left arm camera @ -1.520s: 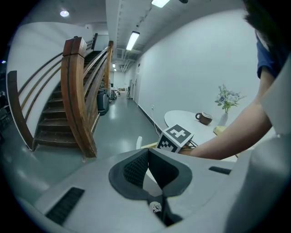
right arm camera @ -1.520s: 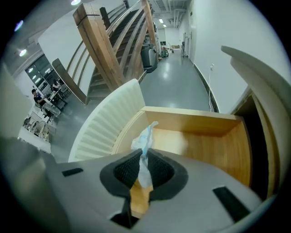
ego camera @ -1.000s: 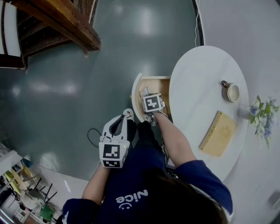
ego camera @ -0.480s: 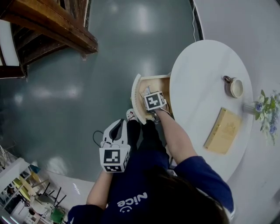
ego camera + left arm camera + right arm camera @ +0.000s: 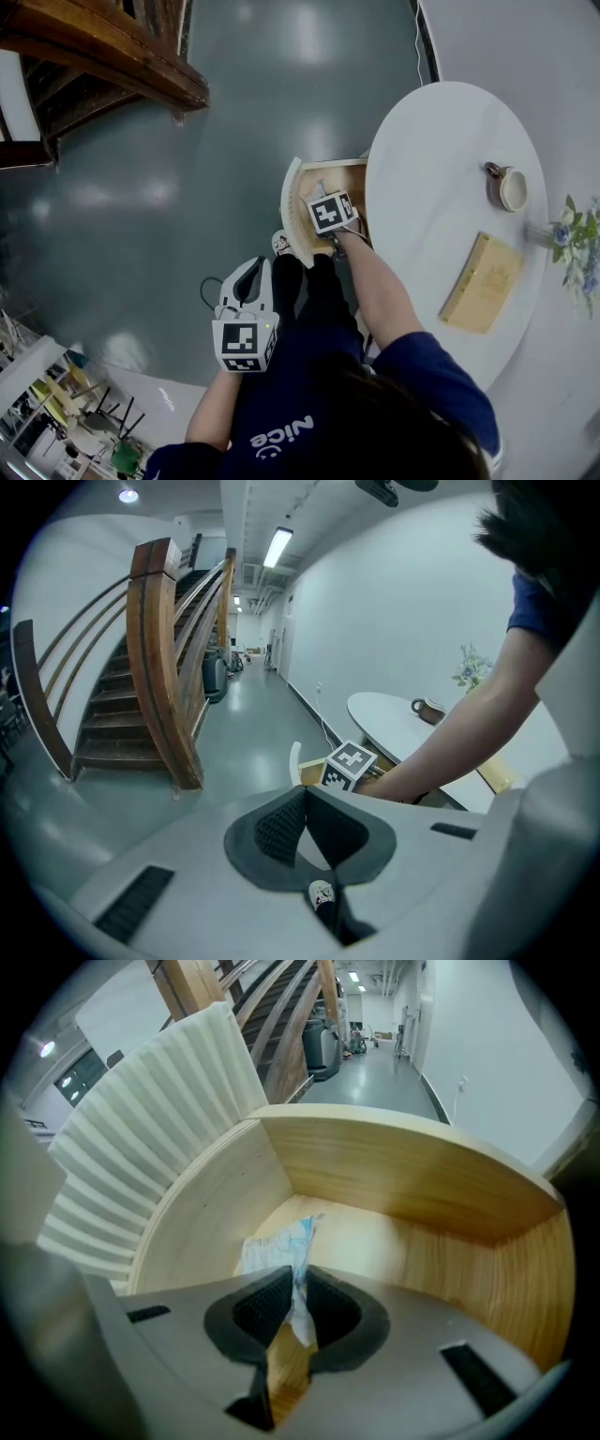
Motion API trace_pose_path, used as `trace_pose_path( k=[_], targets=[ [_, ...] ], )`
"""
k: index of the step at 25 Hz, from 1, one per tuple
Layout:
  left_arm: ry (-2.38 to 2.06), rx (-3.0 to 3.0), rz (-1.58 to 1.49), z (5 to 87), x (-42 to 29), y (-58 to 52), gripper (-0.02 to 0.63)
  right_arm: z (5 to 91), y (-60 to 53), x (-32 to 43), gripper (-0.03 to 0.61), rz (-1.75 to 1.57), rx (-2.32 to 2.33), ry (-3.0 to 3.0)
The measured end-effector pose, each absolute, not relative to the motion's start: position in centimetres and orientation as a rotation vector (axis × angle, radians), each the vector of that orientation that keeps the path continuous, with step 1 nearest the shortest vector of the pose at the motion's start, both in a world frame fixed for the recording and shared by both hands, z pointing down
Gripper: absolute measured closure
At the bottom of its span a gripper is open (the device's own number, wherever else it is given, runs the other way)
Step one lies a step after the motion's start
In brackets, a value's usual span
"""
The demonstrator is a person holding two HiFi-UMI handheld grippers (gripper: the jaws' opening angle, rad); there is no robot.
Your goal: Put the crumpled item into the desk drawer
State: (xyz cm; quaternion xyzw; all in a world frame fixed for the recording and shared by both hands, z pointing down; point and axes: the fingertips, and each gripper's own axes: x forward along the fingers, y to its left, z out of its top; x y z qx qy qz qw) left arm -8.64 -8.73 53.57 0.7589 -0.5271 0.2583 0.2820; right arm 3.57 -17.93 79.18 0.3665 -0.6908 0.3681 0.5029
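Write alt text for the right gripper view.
The right gripper, its jaws just opened slightly, pinches a white-and-blue crumpled item inside an open wooden drawer. The drawer's ribbed white front rises at left.

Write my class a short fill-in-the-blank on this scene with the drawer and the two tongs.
1. The right tongs grip the crumpled item inside the open wooden ______.
2. The left tongs are shut and hold ______.
3. The mug stands on a round table whose top is ______.
Missing words: drawer; nothing; white.
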Motion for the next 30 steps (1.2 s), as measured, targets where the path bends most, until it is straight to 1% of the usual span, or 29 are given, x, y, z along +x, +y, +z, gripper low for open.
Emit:
trace_pose_path(
  k=[6,12,15,19,24,26,29,30],
  targets=[
    [-1.417,2.022,0.694,53.9,-8.8,-8.8,0.611,79.7,-18.2,3.7,0.511,0.842,0.876,-1.656],
    [-1.409,2.035,0.705,54.0,-8.5,-8.7,0.611,79.7,-18.3,3.9,0.482,0.804,0.875,-1.653],
    [-1.402,2.043,0.689,53.8,-8.3,-9.0,0.611,79.6,-18.5,4.1,0.447,0.794,0.886,-1.644],
    [-1.405,2.039,0.667,53.7,-8.1,-9.3,0.611,78.7,-18.7,4.6,0.37,0.797,0.927,-1.637],
    [-1.402,2.051,0.652,53.5,-7.9,-9.7,0.611,77.2,-18.6,3.4,0.359,0.788,0.961,-1.673],
    [-1.403,2.06,0.644,53.2,-7.8,-9.8,0.61,76.7,-18.7,2.9,0.342,0.777,0.953,-1.688],
    [-1.407,2.07,0.633,52.8,-7.7,-10.0,0.611,75.9,-18.8,2.6,0.29,0.776,0.956,-1.691],
    [-1.407,2.072,0.63,52.8,-7.7,-9.9,0.611,75.6,-18.8,2.4,0.29,0.78,0.961,-1.694]
  ],
)
